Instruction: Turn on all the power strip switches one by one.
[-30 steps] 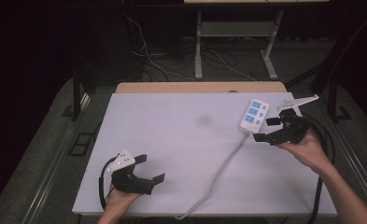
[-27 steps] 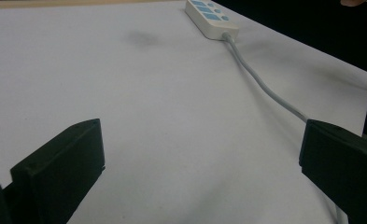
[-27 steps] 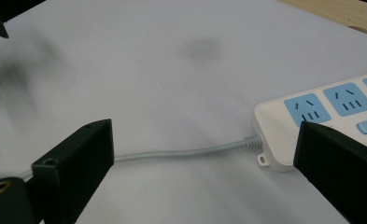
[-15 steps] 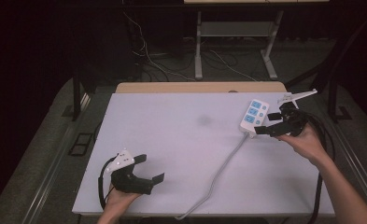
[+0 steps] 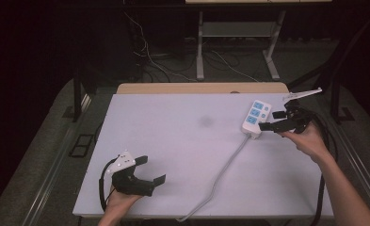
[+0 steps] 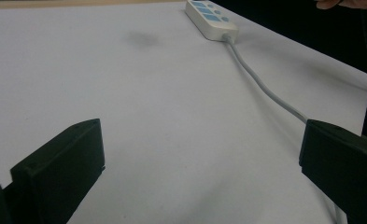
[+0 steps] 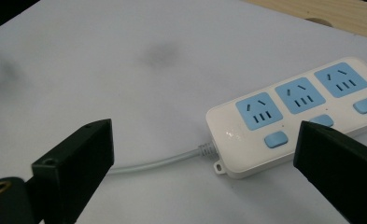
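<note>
A: High view: the power strip point(image 5: 257, 117) is seen lying flat at the far right of the white table point(image 5: 173, 141), with the right gripper point(image 5: 277, 121) held just beside its near end, jaws spread and nothing between them.

B: Right gripper view: the cable end of the strip is framed between the two open jaws, slightly beyond them. The long axis is seen to run away from the gripper, toward the far edge of the table, so the strip would have to be approached lengthwise, or the hand turned, for the jaws to span its narrow width.

A: The grey cable point(image 5: 220, 174) is traced from that end back across the table toward the near edge.

B: The left gripper point(image 5: 149, 172) is shown resting at the near left corner, well apart from the strip, its jaws likewise spread and empty. The right hand is judged much the nearer.

A: Three blue socket faces and blue switches can be made out; no brand, label or writing can be read.
</note>
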`<state>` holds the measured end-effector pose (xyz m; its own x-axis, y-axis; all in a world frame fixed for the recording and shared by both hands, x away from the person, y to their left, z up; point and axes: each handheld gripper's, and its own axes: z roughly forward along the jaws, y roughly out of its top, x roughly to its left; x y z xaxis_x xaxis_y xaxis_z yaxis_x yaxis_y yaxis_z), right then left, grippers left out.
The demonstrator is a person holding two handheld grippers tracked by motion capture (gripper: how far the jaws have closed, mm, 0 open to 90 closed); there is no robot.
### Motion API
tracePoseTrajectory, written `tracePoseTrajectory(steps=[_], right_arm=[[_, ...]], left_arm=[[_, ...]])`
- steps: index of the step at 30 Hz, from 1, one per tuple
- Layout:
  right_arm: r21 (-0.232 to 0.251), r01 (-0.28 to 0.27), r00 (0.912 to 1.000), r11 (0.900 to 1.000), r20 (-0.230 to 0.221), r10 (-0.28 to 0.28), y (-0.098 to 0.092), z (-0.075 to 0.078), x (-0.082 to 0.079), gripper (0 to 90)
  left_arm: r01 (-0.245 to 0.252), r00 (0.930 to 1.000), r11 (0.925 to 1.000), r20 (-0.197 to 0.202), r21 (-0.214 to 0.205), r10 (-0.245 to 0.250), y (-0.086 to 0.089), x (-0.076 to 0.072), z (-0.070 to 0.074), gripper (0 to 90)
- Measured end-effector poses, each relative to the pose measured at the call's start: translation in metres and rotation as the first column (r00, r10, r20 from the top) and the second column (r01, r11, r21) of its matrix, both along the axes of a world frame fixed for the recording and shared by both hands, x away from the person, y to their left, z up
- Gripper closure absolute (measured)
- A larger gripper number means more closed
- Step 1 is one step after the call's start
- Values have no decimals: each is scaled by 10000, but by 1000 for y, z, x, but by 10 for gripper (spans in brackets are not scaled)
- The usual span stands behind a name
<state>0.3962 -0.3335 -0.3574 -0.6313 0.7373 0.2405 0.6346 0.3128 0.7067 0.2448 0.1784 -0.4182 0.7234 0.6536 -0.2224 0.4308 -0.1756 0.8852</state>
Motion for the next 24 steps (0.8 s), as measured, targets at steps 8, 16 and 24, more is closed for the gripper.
tracePoseTrajectory(steps=[8,16,24], right_arm=[[200,367,9992,9991,-170,-363,-10,0,13,49],[-195,550,9967,9983,-587,-560,-12,-5,29,72],[-307,717,9931,9970,-906,-742,-14,-11,40,316]], left_arm=[[-10,10000,10000,-6,-31,10,0,0,0,0],[-7,10000,10000,-8,-32,7,0,0,0,0],[114,9999,9999,-24,-16,-114,-3,-1,0,0]])
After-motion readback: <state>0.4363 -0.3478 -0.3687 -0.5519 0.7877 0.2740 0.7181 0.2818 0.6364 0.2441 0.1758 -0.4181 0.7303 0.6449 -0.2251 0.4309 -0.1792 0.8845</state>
